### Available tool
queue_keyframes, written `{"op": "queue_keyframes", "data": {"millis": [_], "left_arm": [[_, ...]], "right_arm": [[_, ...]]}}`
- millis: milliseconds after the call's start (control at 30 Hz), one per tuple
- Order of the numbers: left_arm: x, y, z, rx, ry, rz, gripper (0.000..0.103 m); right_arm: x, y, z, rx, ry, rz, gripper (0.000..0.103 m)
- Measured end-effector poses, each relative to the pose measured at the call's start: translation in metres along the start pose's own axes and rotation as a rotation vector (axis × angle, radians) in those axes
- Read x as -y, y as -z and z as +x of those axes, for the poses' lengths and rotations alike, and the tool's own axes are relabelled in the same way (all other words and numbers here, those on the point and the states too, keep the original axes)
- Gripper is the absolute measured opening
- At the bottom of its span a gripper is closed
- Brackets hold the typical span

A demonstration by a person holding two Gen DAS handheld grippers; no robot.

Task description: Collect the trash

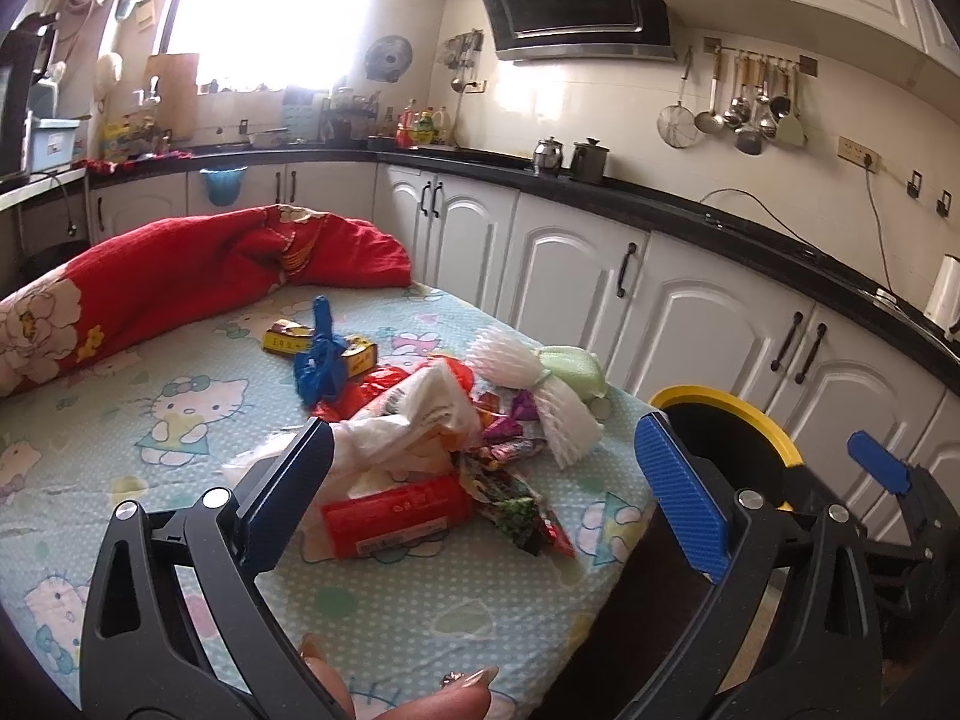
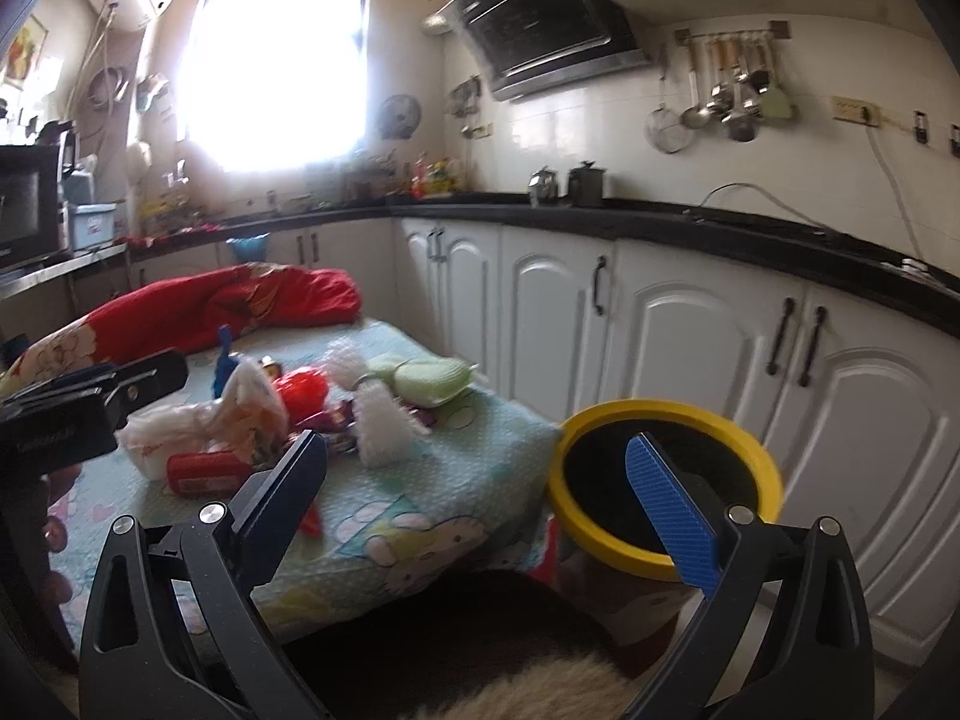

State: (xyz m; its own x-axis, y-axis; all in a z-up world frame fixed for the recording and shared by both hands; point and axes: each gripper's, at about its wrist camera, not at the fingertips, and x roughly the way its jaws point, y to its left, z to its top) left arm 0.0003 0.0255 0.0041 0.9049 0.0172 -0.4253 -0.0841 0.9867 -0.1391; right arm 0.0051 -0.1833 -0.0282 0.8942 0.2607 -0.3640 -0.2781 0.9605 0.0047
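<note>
A pile of trash lies on the table with the Hello Kitty cloth (image 1: 180,420): a red packet (image 1: 393,513), a white plastic bag (image 1: 414,420), candy wrappers (image 1: 510,456), white foam netting (image 1: 528,384), a blue bag (image 1: 318,354) and a yellow box (image 1: 288,339). My left gripper (image 1: 486,492) is open and empty, just before the red packet. My right gripper (image 2: 480,492) is open and empty, between the table corner and the yellow-rimmed bin (image 2: 666,480). The bin also shows in the left wrist view (image 1: 732,420). The trash pile also shows in the right wrist view (image 2: 270,408).
A red quilt (image 1: 198,264) lies at the table's far end. White cabinets (image 1: 600,276) under a black counter run along the right. A dark chair or stool (image 2: 468,630) sits below the table's near edge. The left gripper shows in the right wrist view (image 2: 90,396).
</note>
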Motion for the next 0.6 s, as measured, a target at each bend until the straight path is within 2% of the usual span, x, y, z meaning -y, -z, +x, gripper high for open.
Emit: {"op": "queue_keyframes", "data": {"millis": [233, 600], "left_arm": [[-0.026, -0.010, 0.005, 0.004, -0.063, -0.028, 0.092], [-0.071, -0.033, 0.029, -0.030, -0.165, -0.041, 0.092]], "right_arm": [[-0.028, -0.002, 0.028, -0.057, -0.109, -0.067, 0.097], [-0.072, -0.007, 0.056, -0.098, -0.260, -0.188, 0.097]]}}
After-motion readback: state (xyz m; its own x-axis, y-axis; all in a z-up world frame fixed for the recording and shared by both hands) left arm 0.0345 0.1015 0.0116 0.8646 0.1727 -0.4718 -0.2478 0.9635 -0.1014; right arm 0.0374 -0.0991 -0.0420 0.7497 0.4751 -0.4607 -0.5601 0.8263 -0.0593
